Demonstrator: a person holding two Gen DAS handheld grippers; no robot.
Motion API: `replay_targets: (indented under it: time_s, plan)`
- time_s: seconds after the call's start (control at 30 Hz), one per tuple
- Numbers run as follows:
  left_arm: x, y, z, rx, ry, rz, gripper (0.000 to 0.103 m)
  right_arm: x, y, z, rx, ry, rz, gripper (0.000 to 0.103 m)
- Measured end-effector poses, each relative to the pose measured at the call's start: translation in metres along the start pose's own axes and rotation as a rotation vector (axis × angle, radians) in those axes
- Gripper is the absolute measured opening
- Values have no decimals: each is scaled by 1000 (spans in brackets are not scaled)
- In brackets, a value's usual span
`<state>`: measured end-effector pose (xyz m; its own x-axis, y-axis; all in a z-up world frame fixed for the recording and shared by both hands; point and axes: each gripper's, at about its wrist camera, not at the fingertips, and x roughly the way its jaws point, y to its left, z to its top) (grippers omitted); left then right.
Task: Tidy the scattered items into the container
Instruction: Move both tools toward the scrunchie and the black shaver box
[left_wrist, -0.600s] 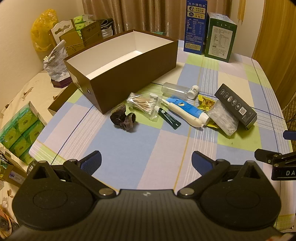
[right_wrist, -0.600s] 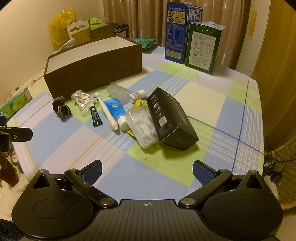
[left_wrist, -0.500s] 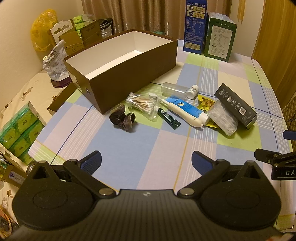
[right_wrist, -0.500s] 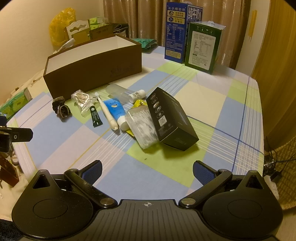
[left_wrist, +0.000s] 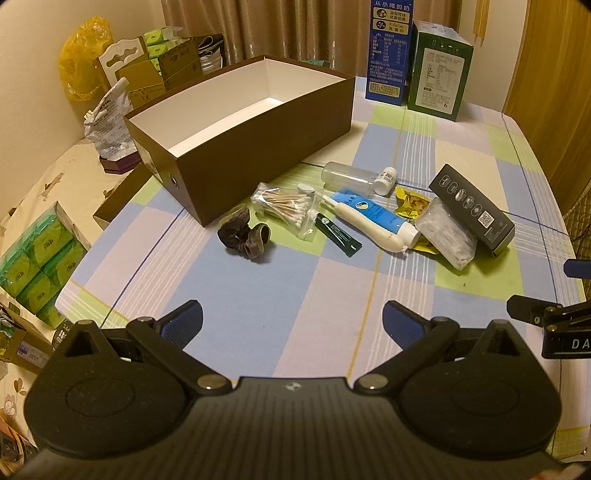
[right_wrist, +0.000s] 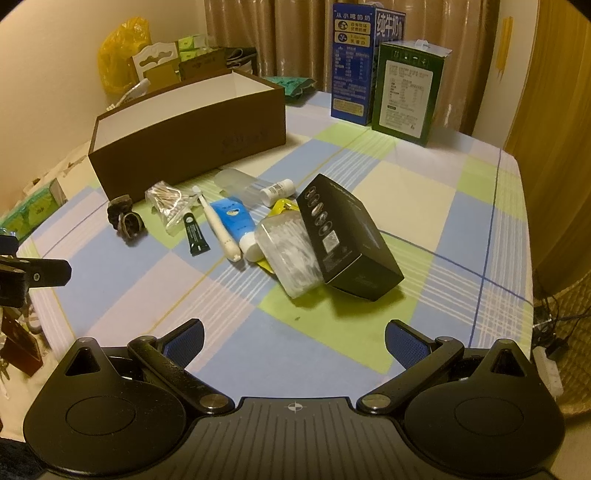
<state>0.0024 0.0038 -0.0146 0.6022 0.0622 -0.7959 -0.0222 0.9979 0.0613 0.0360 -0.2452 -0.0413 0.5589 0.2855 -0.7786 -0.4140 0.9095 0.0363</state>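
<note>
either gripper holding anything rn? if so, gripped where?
Nothing held. Left gripper and right gripper both stand open over bare tablecloth, short of the scattered items.

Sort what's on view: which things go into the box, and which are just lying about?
Job: brown box, scrunchies, cotton swabs, green tube, blue tube, clear bottle, yellow packet, clear pack, black box.

Lying about: milk carton, green carton, tissue packs.

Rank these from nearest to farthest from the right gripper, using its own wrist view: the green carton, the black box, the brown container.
1. Black box, just ahead, tilted on the pile.
2. Brown container, farther, left.
3. Green carton, far edge, right of centre.
</note>
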Motion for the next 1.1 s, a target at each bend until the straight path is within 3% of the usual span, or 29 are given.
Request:
replay_targets:
  time_s: [0.33,0.6,0.97,1.03,1.1]
  plan:
    - [7,5,-1,-1,9,-8,102,1,1,-1,-2,-35,18,101]
    - [18,9,1,1,18,-12,102,10,-7,-3,-23,-65,-23,101]
    - [38,15,12,8,14,-21,102,25,-12,-9,-199,-154,-127,101]
    - [43,16,15,9,18,-22,102,29,-14,-10,-233,-168,-146,98]
    - [48,17,18,12,22,-24,102,36,-15,-12,-268,-167,-160,88]
